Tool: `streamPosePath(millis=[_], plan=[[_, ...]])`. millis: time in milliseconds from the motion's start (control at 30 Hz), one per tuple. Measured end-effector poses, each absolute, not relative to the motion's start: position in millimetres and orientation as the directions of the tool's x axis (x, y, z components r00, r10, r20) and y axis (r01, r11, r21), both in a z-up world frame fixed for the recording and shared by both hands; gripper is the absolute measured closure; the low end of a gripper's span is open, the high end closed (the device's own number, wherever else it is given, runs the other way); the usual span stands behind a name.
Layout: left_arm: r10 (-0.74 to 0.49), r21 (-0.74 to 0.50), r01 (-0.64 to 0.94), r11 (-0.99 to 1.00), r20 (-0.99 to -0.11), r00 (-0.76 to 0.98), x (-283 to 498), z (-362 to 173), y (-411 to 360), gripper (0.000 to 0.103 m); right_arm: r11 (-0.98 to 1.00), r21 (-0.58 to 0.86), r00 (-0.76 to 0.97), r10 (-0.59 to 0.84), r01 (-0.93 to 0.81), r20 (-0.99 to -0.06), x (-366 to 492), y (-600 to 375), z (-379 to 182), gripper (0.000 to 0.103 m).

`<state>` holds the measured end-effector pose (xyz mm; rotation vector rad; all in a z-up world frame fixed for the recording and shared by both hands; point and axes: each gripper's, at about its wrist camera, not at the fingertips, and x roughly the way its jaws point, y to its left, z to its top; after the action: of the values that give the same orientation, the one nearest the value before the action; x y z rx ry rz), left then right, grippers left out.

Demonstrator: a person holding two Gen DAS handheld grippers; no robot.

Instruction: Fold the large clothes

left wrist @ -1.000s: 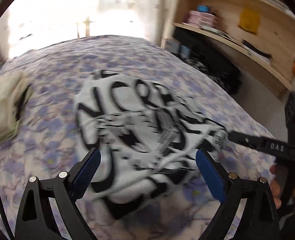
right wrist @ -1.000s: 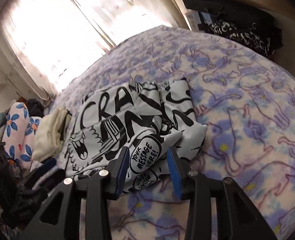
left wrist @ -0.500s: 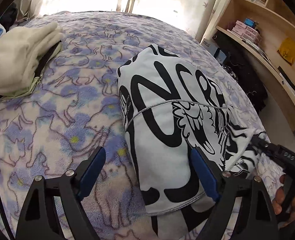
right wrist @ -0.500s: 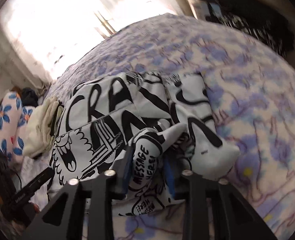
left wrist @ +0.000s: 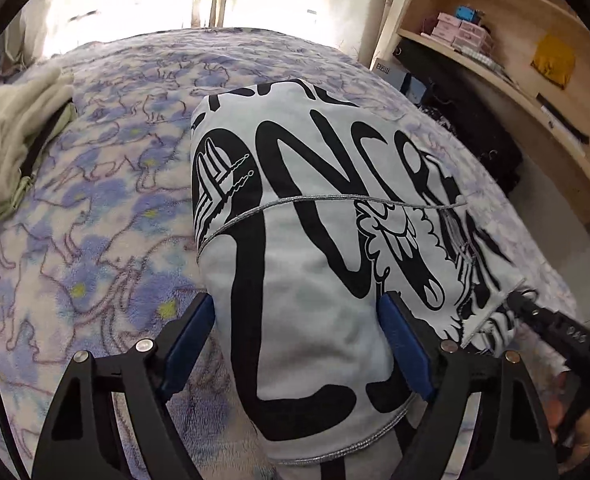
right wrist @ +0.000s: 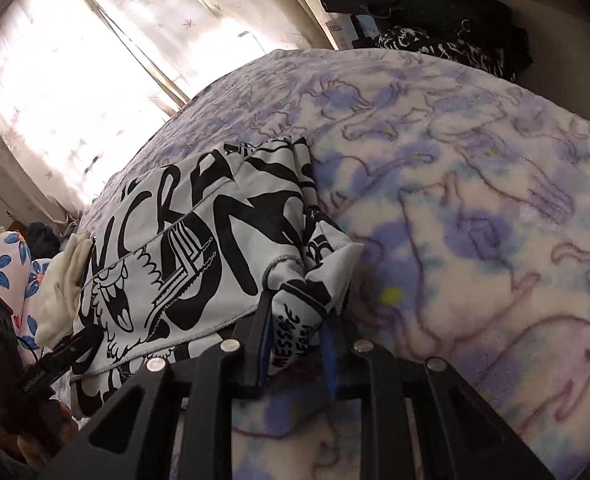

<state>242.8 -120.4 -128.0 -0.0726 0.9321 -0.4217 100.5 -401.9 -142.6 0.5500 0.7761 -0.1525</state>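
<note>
The printed garment (left wrist: 315,248), pale grey with heavy black lettering and cartoon figures, lies partly folded on the purple-and-blue fleece blanket (left wrist: 107,208) that covers the bed. All positions below are given relative to this garment.

Left gripper (left wrist: 301,334): jaws spread wide. The near fold of the garment sits between the blue pads (left wrist: 403,336) and bulges over them; whether the pads bear on the cloth cannot be told, and no pinch is evident.

Right gripper (right wrist: 297,340): jaws closing, set narrow. A bunched corner of the garment, bearing the printed word "MESSAGE", stands gathered between its blue pads (right wrist: 329,350) and is pinched there. In the left wrist view this gripper's black finger meets the garment's right edge, and the cloth pulls taut toward it.

A cream-coloured cloth (left wrist: 11,140) lies on the blanket well to the garment's left. Beyond the garment's right side stand wooden shelves (left wrist: 515,52) with small boxes, and dark clothing is heaped below them. A bright curtained window (right wrist: 75,80) lies beyond the garment's far edge.
</note>
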Motion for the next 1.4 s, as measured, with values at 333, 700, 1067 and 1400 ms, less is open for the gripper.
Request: streamPosePath(millis=[333, 700, 1067, 1400], plan=[[-0.43, -0.331, 0.283, 0.9, -0.782, 0.451, 251.3, -122.8, -103.6, 0.02, 0.893, 0.325, 0.673, 0.034, 0.311, -0.739, 96.3, -399.0, -107.8, 0.069], [-0.478, -0.392, 0.274, 0.878, -0.746, 0.465, 292.8, -97.0, -78.8, 0.02, 0.915, 0.358, 0.647, 0.161, 0.185, -0.745, 184.5, -422.6, -79.8, 0.054], [-0.641, -0.625, 0.164, 0.764, -0.704, 0.304, 331.7, -147.4, -69.5, 0.019, 0.821, 0.547, 0.475, 0.421, 0.162, -0.773, 267.3, -440.9, -140.5, 0.056], [-0.474, -0.428, 0.204, 0.881, -0.805, 0.357, 331.1, -131.1, -115.2, 0.016, 0.913, 0.352, 0.54, 0.194, 0.206, -0.819, 244.0, -444.6, -140.1, 0.101]])
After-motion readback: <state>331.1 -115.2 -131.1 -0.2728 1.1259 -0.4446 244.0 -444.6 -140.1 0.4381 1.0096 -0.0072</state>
